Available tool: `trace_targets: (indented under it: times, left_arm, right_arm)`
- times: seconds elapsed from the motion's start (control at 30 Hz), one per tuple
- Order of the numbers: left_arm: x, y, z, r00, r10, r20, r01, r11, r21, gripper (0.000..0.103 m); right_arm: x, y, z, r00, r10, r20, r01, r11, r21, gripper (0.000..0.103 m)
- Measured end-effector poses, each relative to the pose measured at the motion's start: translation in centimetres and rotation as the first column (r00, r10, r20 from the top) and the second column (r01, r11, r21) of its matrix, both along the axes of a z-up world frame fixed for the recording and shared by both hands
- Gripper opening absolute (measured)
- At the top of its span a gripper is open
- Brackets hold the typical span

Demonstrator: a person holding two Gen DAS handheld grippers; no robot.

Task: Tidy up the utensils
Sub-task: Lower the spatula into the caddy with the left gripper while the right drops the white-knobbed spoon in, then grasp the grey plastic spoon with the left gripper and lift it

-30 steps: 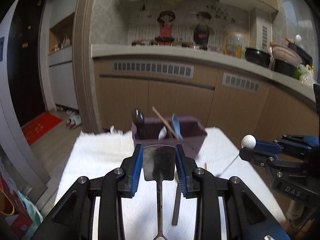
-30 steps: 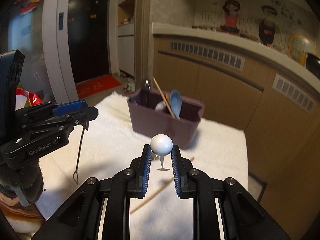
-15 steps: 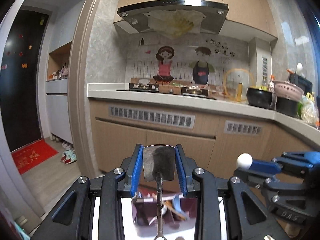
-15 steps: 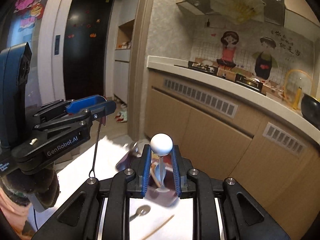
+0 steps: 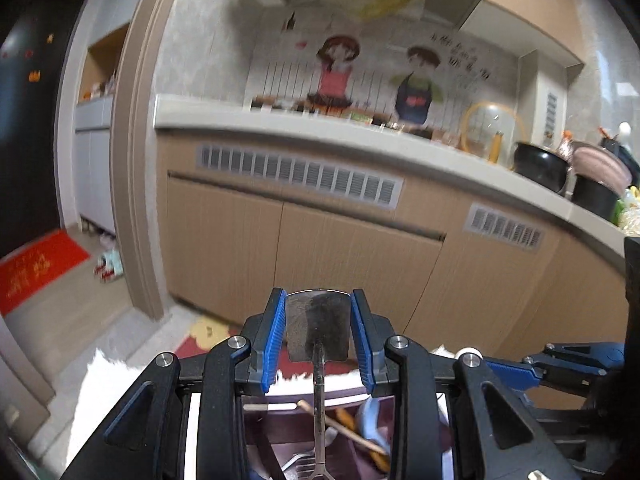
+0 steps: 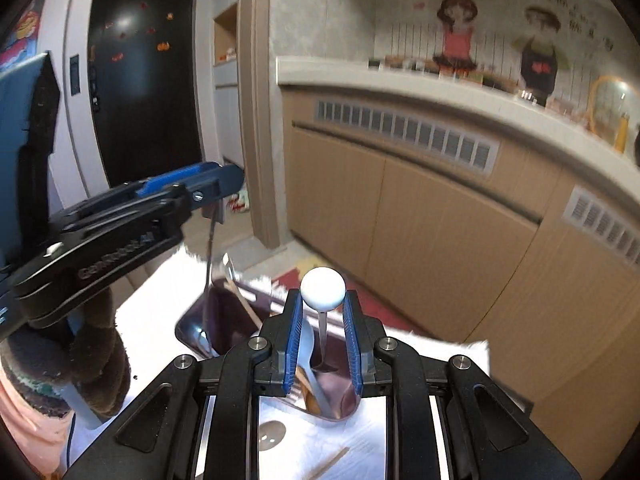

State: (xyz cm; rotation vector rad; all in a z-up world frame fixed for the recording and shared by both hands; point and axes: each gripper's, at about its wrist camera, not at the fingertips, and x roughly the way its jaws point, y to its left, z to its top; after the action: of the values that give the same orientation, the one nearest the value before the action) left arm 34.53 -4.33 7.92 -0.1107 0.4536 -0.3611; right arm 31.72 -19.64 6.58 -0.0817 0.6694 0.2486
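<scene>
Your left gripper (image 5: 317,330) is clamped on the flat metal end of a fork (image 5: 316,360), which hangs prongs-down into the purple holder (image 6: 224,316) on the white-cloth surface (image 6: 160,280). Your right gripper (image 6: 322,330) is closed just below the white ball top of a small spoon (image 6: 322,288), its bowl hanging over the holder at 6 o'clock from the ball. A chopstick (image 6: 330,460) and another spoon (image 6: 272,434) lie on the cloth, 6 o'clock of the holder.

Utensil holder (image 6: 224,320) on the towel (image 6: 432,356), cabinets (image 6: 440,240) behind.
</scene>
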Motion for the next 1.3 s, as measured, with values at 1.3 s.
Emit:
trace_targets:
  times: [1.3]
  left_arm:
    - [-9.9, -4.9, -11.3, 0.874, -0.294, -0.386, 0.387, 0.902, 0.191, 0.06]
  right_arm:
    - [-9.8, -5.0, -11.0, 0.966, -0.165, -0.198, 0.168, 0.986, -0.001, 0.051]
